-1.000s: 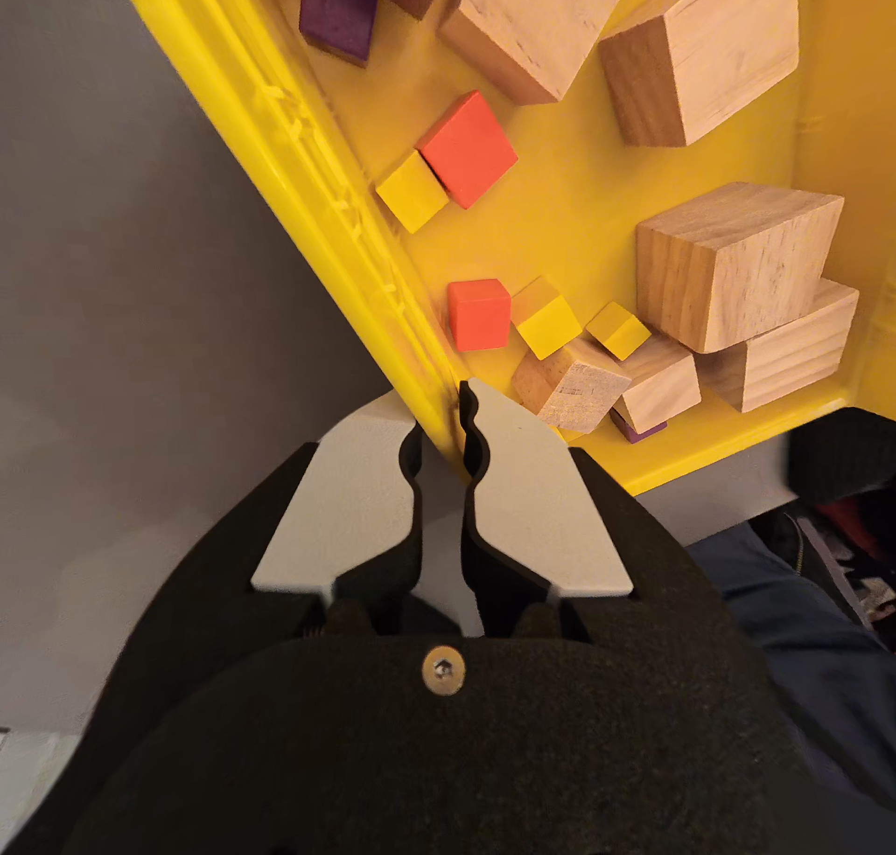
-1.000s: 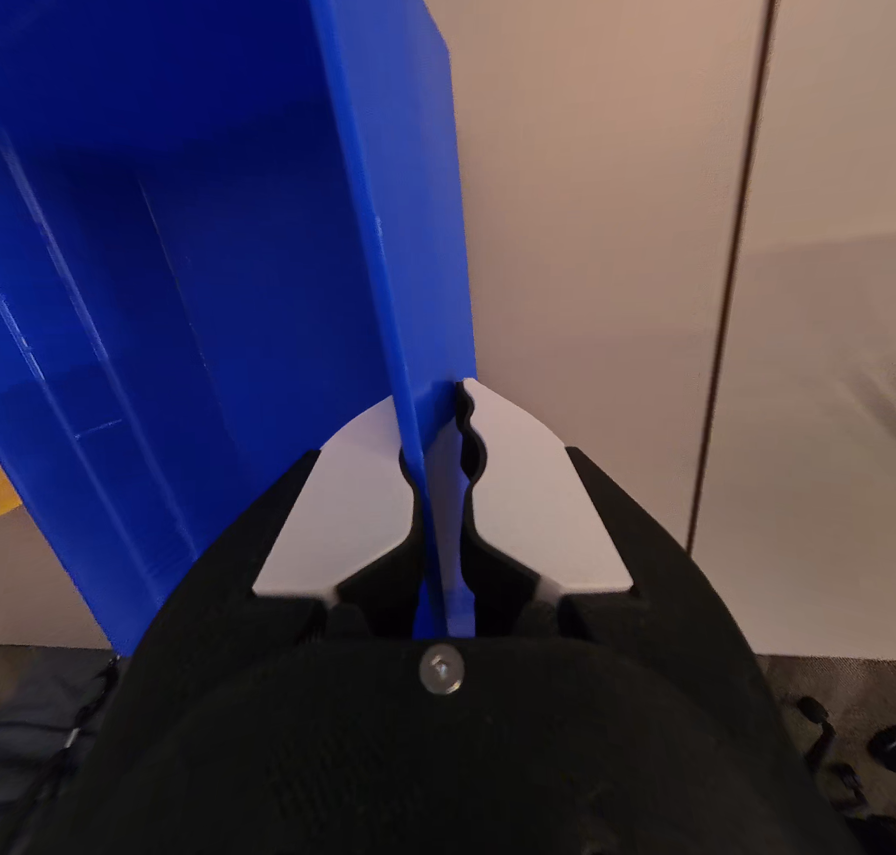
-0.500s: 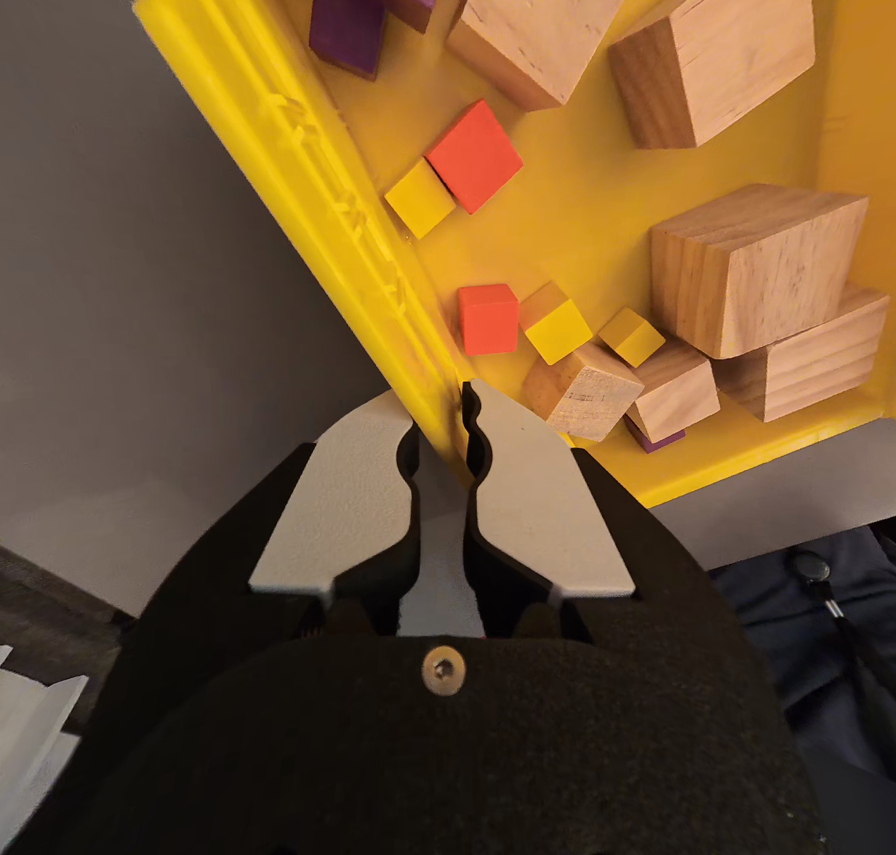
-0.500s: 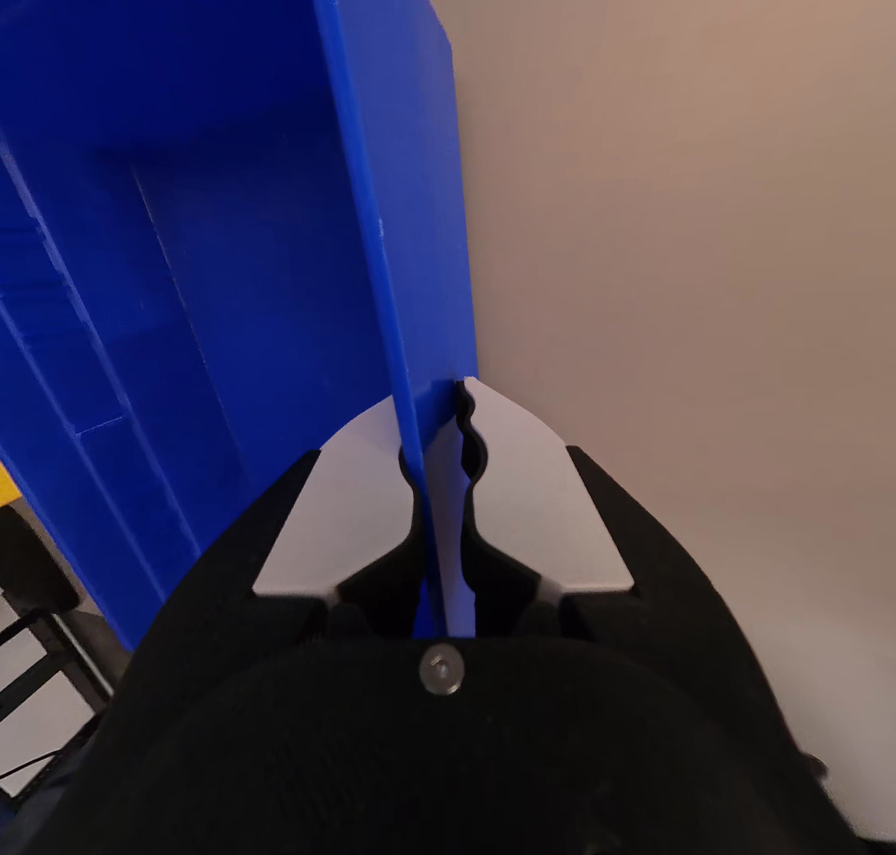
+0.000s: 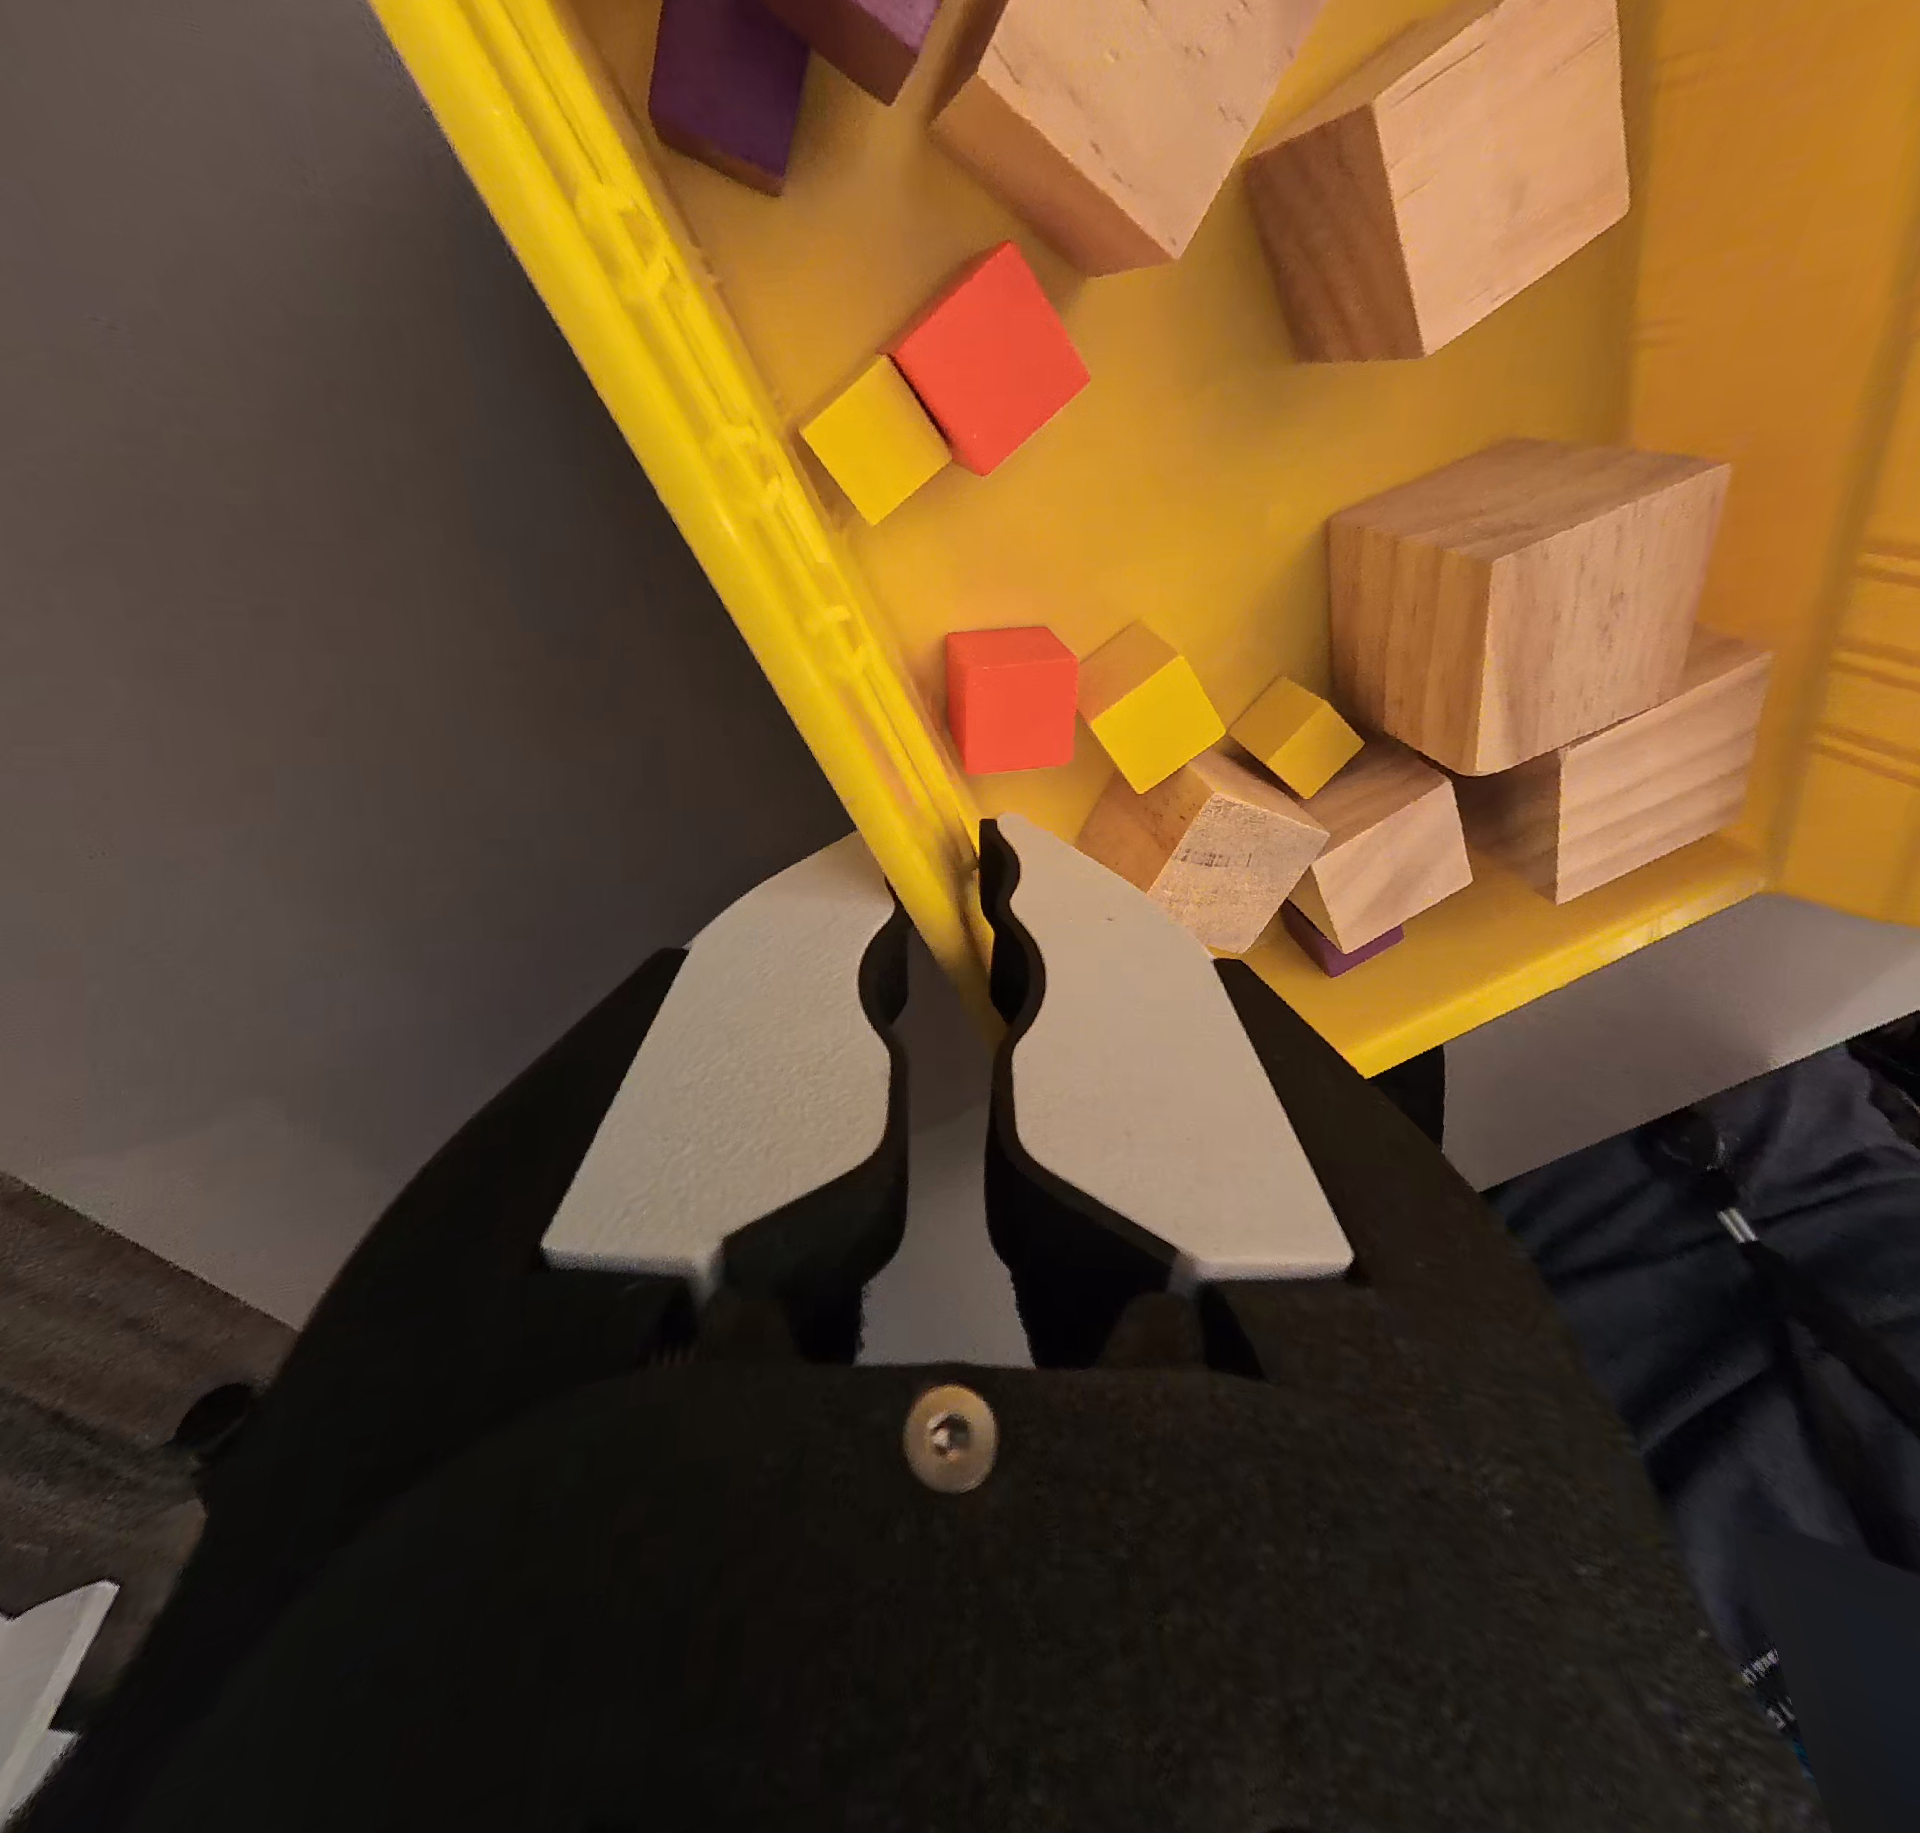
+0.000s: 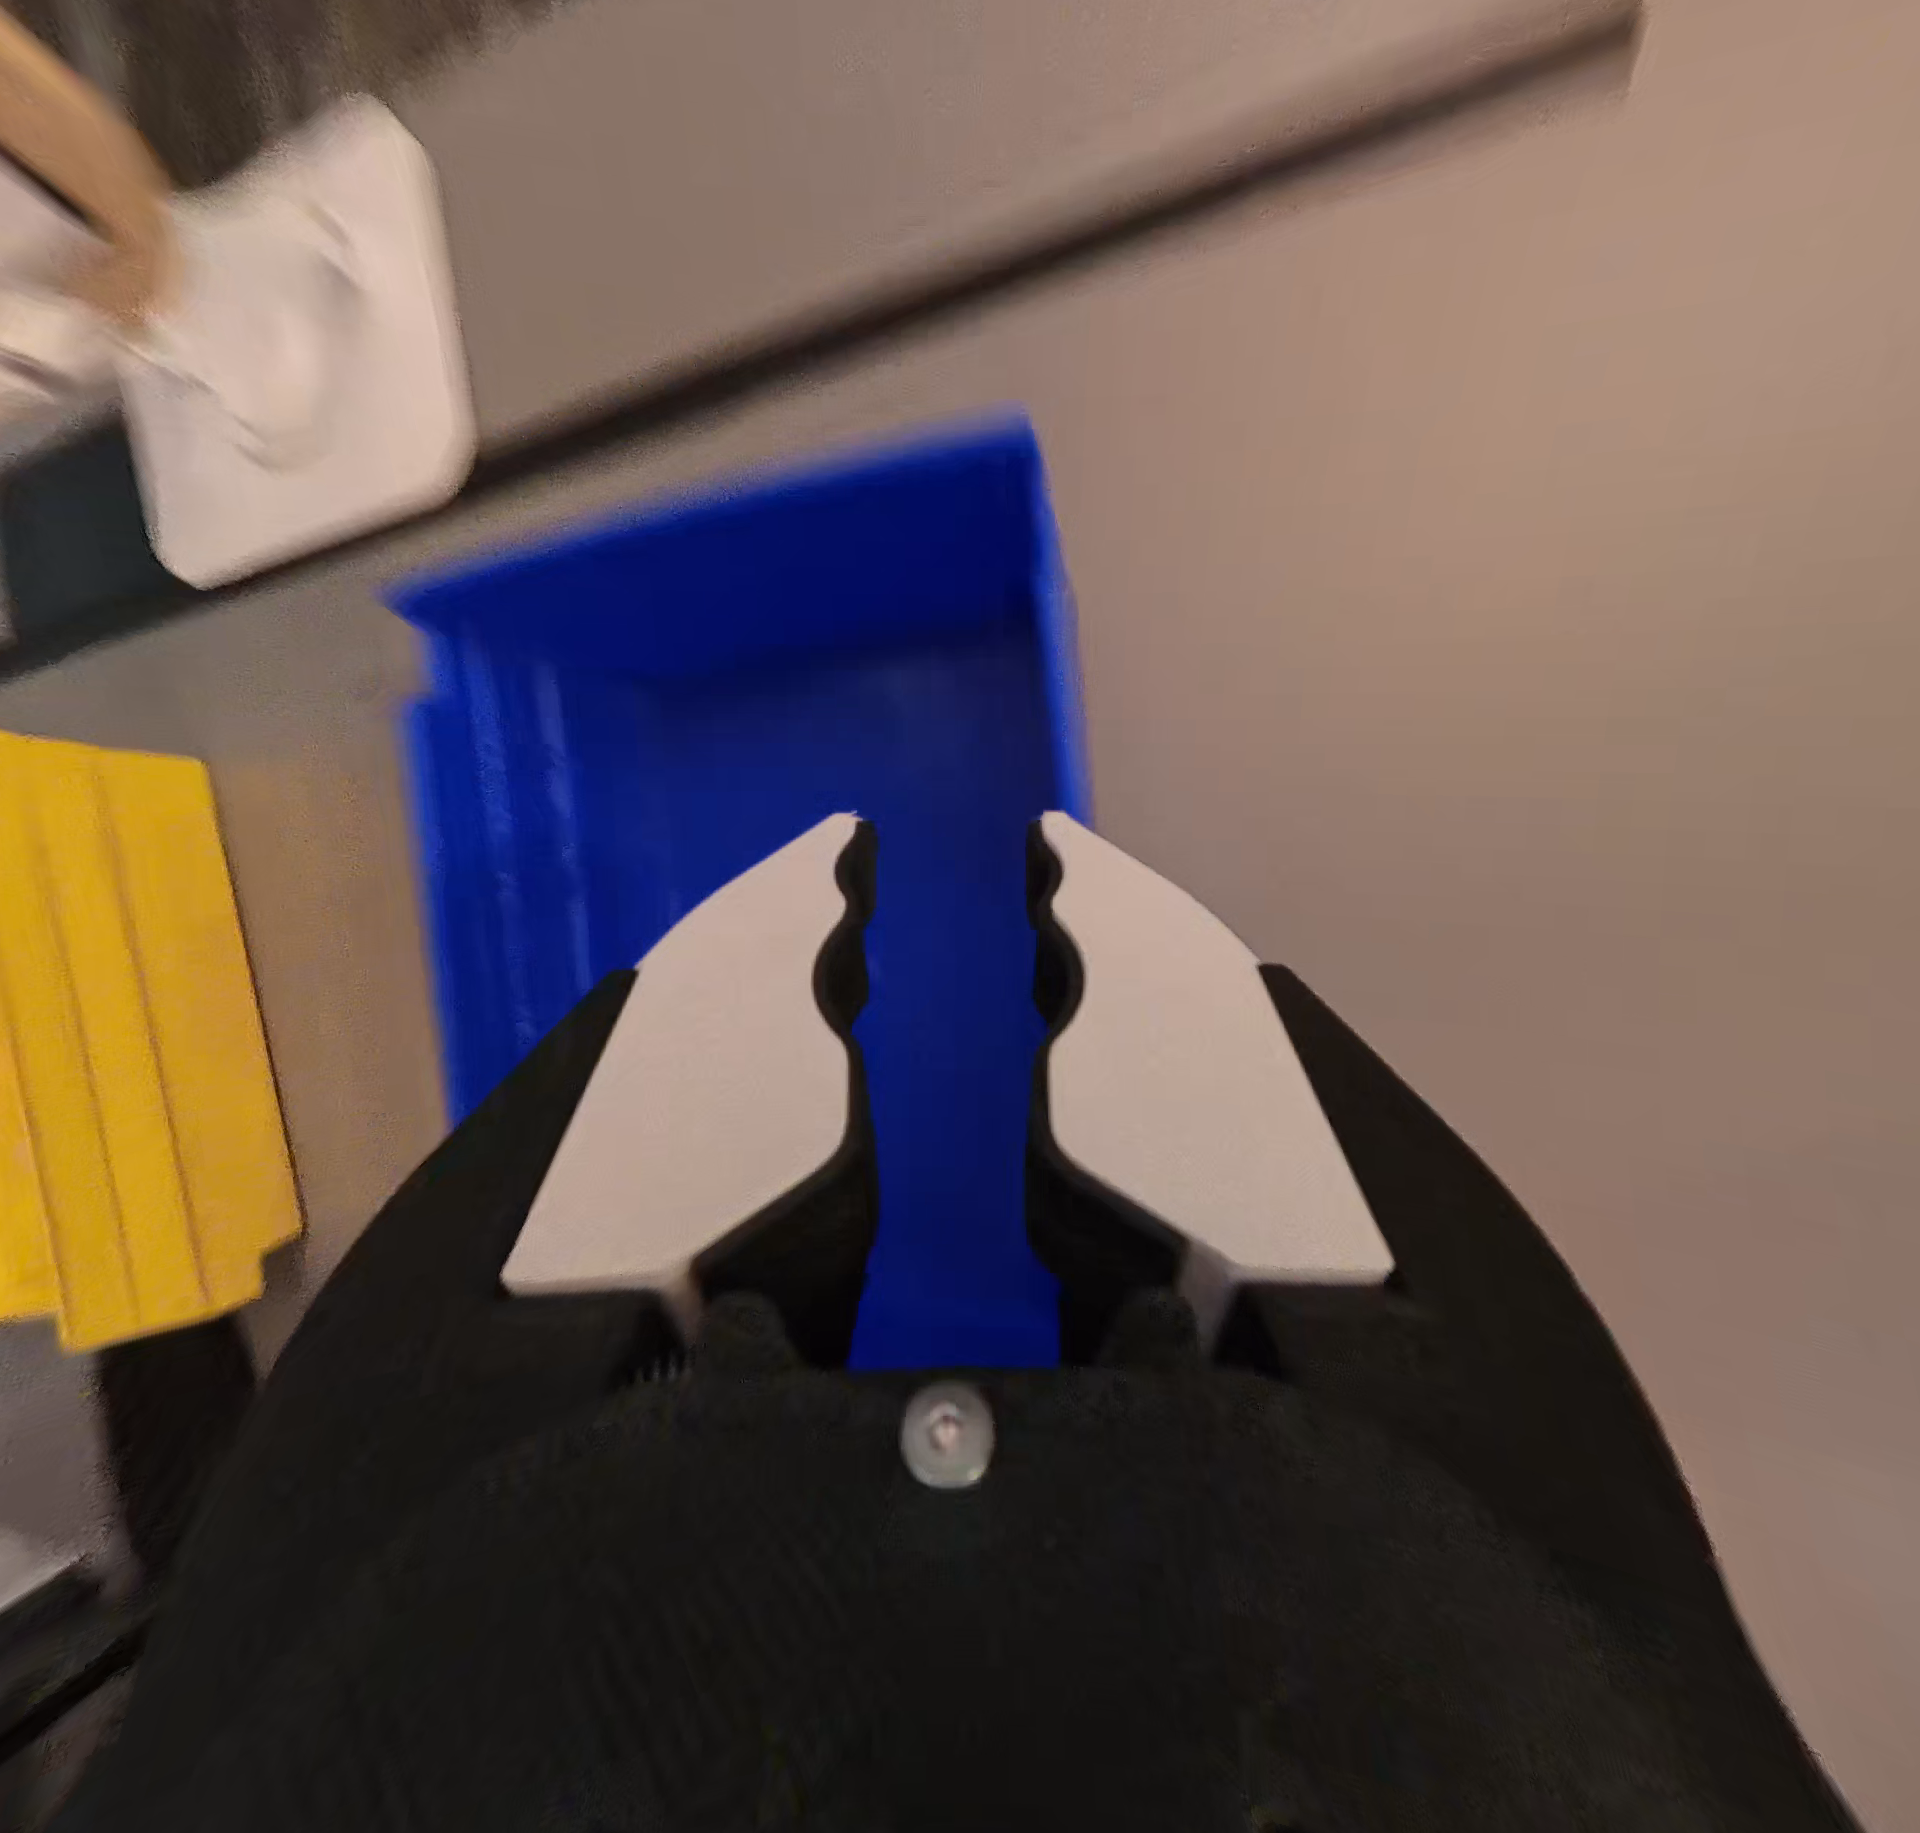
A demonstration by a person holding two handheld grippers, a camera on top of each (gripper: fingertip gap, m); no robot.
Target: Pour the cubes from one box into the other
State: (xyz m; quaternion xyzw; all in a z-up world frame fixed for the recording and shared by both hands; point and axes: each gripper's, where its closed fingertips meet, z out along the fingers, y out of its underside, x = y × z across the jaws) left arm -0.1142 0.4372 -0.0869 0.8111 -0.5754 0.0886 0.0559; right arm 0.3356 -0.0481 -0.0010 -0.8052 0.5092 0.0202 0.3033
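The left gripper (image 5: 940, 910) fingers pinch the yellow box (image 5: 665, 329) rim, cubes (image 5: 1008, 697) inside; the right gripper (image 6: 945, 838) fingers gape above the blue box (image 6: 727, 703).

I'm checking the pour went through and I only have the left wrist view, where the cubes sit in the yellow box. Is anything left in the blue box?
Observer: No. The right wrist view shows the blue box with a bare floor, no cubes in it.
Operator: Is the right gripper holding it?
Observer: No. The right gripper is open, jaws apart, above the box and gripping no wall.
Operator: Where is my yellow box relative to it?
Observer: The yellow box is at that view's left edge, apart from the blue one, with grey table between them.
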